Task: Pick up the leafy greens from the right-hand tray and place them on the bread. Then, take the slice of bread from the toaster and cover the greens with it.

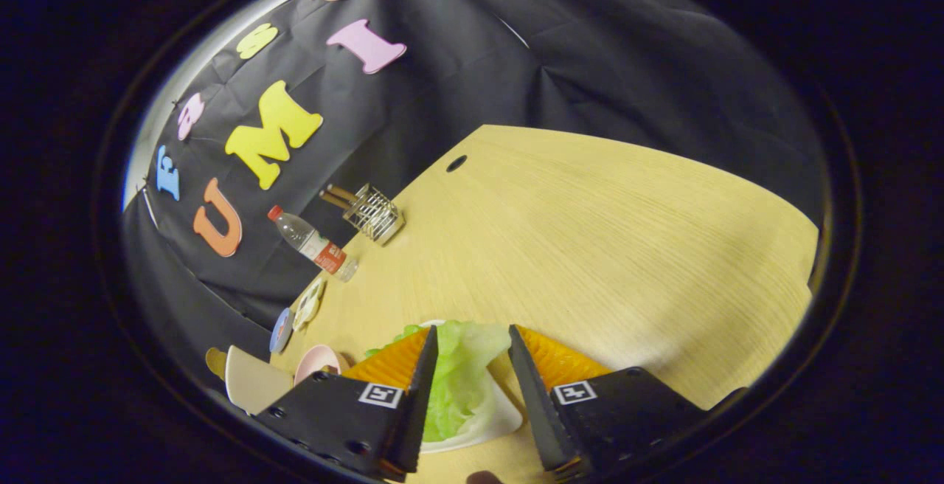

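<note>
A wide wooden table is seen beyond the fingers, most of its surface bare, with its far edge met by the black cloth wall and a small round hole set near that edge. The largest open stretch lies ahead and to the right of the fingers. Along the left edge of the table a wire rack, a plastic bottle lying tilted, and a few small plates are lined up, with a pale cutting board and a pink bowl nearer the left finger. The gripper is held spread, nothing pinched. Between its fingers the leafy greens are seen resting on a white tray, whose rim shows just inside the right finger. Whether the fingers touch the greens cannot be told.
</note>
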A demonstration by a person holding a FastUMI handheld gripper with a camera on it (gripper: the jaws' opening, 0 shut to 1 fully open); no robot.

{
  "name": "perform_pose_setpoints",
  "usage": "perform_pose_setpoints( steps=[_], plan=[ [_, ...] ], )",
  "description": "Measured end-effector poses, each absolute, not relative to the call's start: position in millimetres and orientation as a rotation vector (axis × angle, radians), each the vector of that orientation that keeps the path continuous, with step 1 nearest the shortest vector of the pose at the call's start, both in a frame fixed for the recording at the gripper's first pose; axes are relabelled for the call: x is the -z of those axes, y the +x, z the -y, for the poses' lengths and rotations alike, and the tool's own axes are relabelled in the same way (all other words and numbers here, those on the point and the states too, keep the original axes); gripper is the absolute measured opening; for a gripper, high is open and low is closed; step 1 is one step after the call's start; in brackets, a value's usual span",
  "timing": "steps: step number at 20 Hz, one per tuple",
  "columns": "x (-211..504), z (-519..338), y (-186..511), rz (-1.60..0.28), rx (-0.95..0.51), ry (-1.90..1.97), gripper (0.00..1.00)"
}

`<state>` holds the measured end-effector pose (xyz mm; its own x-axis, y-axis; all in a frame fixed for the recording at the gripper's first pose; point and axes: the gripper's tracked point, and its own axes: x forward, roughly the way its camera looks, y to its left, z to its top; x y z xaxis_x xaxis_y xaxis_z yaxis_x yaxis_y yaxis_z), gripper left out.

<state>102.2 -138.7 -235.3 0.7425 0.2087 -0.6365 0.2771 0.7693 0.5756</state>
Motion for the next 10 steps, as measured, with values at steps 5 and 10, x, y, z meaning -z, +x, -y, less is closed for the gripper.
perform_pose_setpoints(
  steps=[5,10],
  plan=[
    [234,149,105,-0.739,0.014,0.731,0.01],
    [195,139,102,-0.655,-0.054,0.71,0.0]
  ],
)
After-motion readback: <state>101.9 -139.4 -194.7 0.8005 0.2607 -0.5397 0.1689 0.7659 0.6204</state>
